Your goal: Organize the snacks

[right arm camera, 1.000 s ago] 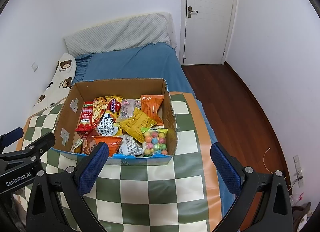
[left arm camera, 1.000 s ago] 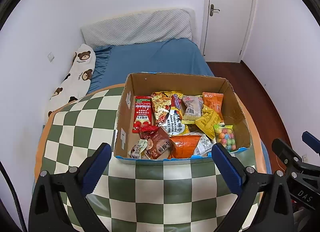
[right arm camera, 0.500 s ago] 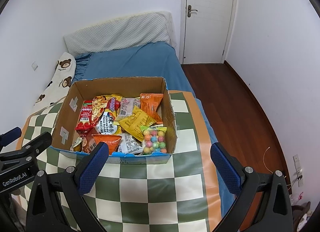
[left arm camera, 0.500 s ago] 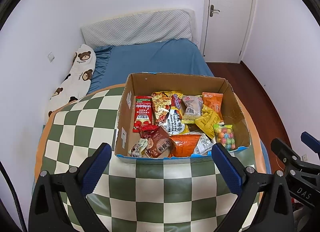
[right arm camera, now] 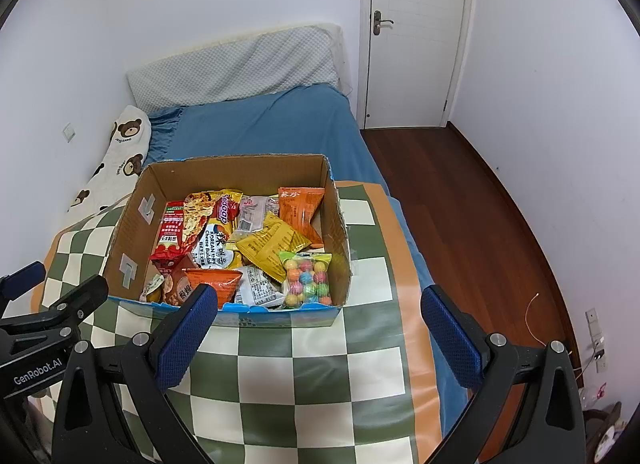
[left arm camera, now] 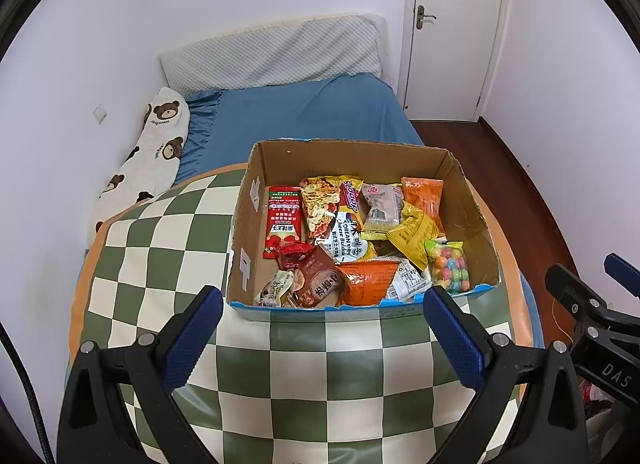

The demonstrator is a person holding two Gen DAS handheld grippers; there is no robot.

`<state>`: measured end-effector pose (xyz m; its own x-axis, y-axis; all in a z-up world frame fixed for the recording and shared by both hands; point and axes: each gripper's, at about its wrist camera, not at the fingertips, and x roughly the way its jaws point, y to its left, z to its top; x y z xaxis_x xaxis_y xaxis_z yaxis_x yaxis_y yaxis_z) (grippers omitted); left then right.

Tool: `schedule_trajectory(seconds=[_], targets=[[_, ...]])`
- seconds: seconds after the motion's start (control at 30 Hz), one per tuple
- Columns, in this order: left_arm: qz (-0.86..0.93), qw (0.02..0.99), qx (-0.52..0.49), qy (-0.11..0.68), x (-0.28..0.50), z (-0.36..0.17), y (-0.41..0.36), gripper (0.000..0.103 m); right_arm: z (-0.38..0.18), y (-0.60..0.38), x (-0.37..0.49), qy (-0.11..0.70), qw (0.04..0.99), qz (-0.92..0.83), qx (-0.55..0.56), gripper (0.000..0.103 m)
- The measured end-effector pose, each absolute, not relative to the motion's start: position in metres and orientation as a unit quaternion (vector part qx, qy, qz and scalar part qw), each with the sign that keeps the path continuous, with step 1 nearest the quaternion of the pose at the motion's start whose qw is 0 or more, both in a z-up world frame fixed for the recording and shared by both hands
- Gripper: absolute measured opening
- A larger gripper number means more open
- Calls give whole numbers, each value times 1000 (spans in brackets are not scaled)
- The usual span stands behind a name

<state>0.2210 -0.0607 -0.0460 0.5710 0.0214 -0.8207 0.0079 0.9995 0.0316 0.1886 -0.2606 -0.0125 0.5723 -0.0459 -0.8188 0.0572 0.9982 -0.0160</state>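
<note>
The left gripper hangs with jaws spread wide and empty; just beyond them a cardboard box of snack packets sits on the checkered bench.

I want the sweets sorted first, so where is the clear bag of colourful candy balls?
The bag of candy balls lies in the cardboard box's near right corner in both views, beside the yellow packet.

Black left gripper, blue-padded jaws, silver screws, right gripper alike
</note>
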Motion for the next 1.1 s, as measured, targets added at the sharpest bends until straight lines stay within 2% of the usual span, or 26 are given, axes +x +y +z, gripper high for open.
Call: schedule_trajectory(seconds=[1.1], targets=[[5, 888, 19, 460, 217, -43, -61, 103, -10, -266, 181, 461, 887, -32, 9, 103]])
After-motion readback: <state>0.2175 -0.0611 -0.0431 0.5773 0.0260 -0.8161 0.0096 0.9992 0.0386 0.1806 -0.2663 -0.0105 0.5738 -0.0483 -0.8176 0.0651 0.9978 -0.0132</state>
